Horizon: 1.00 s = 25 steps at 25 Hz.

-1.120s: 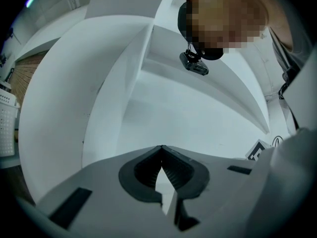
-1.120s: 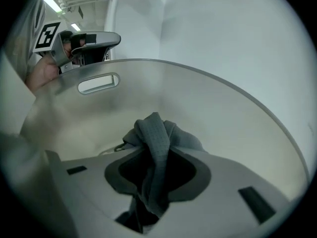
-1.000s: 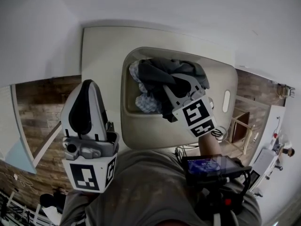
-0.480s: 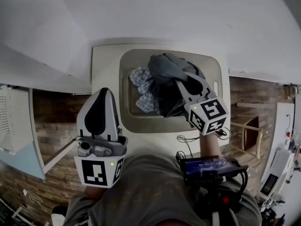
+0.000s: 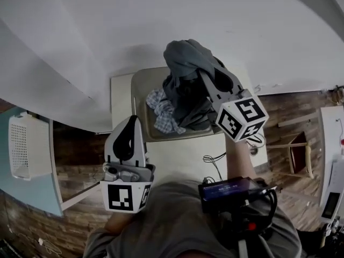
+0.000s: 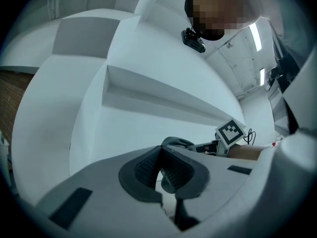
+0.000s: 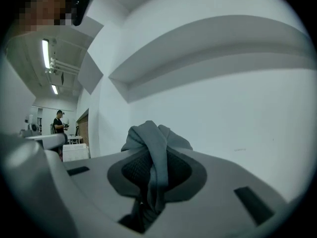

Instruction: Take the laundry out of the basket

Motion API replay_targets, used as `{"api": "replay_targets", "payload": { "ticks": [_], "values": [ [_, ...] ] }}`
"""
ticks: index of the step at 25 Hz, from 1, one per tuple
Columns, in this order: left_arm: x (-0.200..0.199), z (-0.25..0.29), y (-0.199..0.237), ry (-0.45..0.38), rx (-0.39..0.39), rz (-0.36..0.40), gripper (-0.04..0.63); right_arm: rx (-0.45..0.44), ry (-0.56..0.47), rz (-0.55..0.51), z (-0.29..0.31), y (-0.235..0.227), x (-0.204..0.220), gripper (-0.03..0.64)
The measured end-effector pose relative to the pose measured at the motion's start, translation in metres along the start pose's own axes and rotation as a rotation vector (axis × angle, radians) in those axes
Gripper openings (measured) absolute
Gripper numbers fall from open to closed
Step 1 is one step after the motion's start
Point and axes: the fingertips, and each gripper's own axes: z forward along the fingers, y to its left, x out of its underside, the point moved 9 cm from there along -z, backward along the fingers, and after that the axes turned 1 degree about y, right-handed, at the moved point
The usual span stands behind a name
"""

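— Pinching a dark grey garment (image 5: 185, 61) in the right tongs (image 5: 207, 73), pads pressed on a bunched fold of the cloth.

— Held where?

— Hangs over the 12 o'clock end of the basket (image 5: 135, 104) and trails its lower folds down into it. Shows in the right gripper view as a grey knot bulging up past the tips, with a strip running down between the pads.

— And inside the basket?

— Holds a blue-and-white checked cloth (image 5: 161, 112) toward 9 o'clock, heaped against the wall there and touching the grey folds at its 3 o'clock side.

— Resting on what?

— Sits on a white surface (image 5: 177, 155), close to the white wall (image 5: 215, 15) at 12 o'clock. Shares that surface with a thin dark cable (image 5: 214, 160), looped at about 5 o'clock from the basket, near the forearm behind the right tongs.

— Left tongs?

— Pressed together at the tips, gripping nothing. Hover at 7 o'clock from the basket, left tongs (image 5: 130, 120) pointing toward 12 o'clock, just outside the rim and apart from the laundry.

— Anything further out?

— A white perforated crate (image 5: 27, 147) far off at 9 o'clock on a pale blue top, well apart from everything else. A dark device with a lit screen (image 5: 228, 188) at 6 o'clock, worn against the body.
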Motion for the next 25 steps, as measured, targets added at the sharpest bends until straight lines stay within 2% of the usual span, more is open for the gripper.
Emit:
{"api": "replay_targets", "payload": {
  "ticks": [5,12,18,25],
  "values": [
    [-0.005,-0.021,-0.007,-0.039,-0.013,0.022,0.008,-0.005,-0.138,-0.001,-0.019,0.006,-0.046,0.066],
    [-0.024,-0.027,-0.013,-0.078,-0.011,0.04,0.008,0.01,-0.268,-0.07,-0.046,0.011,-0.113,0.066],
    [-0.027,-0.034,-0.023,-0.093,0.028,0.042,0.008,0.078,-0.351,-0.132,-0.092,0.014,-0.142,0.066],
    [-0.028,-0.028,-0.044,-0.104,0.133,0.017,0.008,0.194,-0.362,-0.182,-0.148,0.012,-0.146,0.066]
  ]
}}
